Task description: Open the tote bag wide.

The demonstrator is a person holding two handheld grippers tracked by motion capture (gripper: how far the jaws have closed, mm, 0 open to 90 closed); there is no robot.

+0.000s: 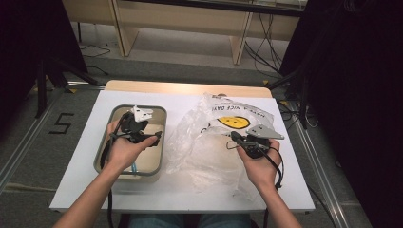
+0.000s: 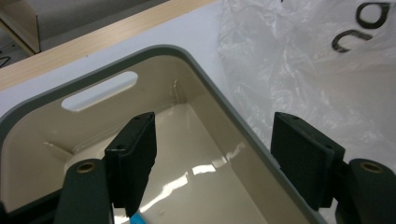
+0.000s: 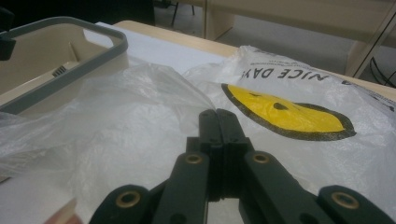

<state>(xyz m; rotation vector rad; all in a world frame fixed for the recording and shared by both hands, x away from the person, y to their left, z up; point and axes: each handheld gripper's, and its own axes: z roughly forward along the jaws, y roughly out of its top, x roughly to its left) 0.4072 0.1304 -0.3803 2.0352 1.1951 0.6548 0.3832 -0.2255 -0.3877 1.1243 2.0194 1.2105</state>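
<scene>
Between the left gripper's (image 2: pixel 215 154) fingers (image 2: pixel 133 158) there is nothing held: they stand wide apart, one pad over the inside of the beige tub (image 2: pixel 196 140), the other outside it, so that the tub's grey rim on its bag-ward side runs up through the gap. In the high view this left gripper (image 1: pixel 142 135) hangs over the tub (image 1: pixel 107 142), which sits at the bench's (image 1: pixel 85 185) left. A small blue thing (image 1: pixel 135 167) lies at the tub's near end, below and behind the fingers; what it is cannot be told.

The right gripper's (image 3: pixel 218 116) fingers are pressed together, and whether a fold of film is caught between them cannot be told. They point across the clear plastic bag (image 3: pixel 140 121), which lies crumpled just beside the tub, its near edge lapping against the tub's wall. The yellow smiley print (image 3: pixel 289 114) is beyond and to one side of the fingertips. In the high view the right gripper (image 1: pixel 233 141) rests on the bag (image 1: pixel 204 142), at its middle.

Judged from this, the bag lies rightward of the left fingers, just past the rim, and the right hand is the nearer to it.
</scene>
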